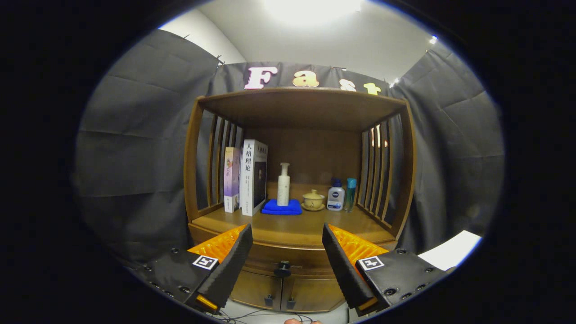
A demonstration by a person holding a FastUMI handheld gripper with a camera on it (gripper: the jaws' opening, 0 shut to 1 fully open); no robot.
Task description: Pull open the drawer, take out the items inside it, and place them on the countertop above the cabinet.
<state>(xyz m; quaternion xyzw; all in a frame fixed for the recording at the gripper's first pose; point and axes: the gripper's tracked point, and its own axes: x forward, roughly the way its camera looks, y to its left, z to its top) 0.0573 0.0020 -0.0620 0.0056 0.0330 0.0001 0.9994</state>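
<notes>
A wooden cabinet stands ahead of me, its drawer (288, 257) pushed in flush, with a dark round knob (282, 268) at its middle. The countertop (292, 225) lies just above the drawer, under a roofed shelf frame. My gripper (285, 231) is open, its two fingers spread wide with nothing between them; the knob sits in the gap between the fingers, some way beyond them. What the drawer holds is hidden.
On the countertop stand two upright books (246, 177) at the left, a white pump bottle (283, 184) on a folded blue cloth (282, 207), a small lidded cup (313, 200), and two small bottles (340, 194) at the right. Two small doors (288, 292) sit below the drawer.
</notes>
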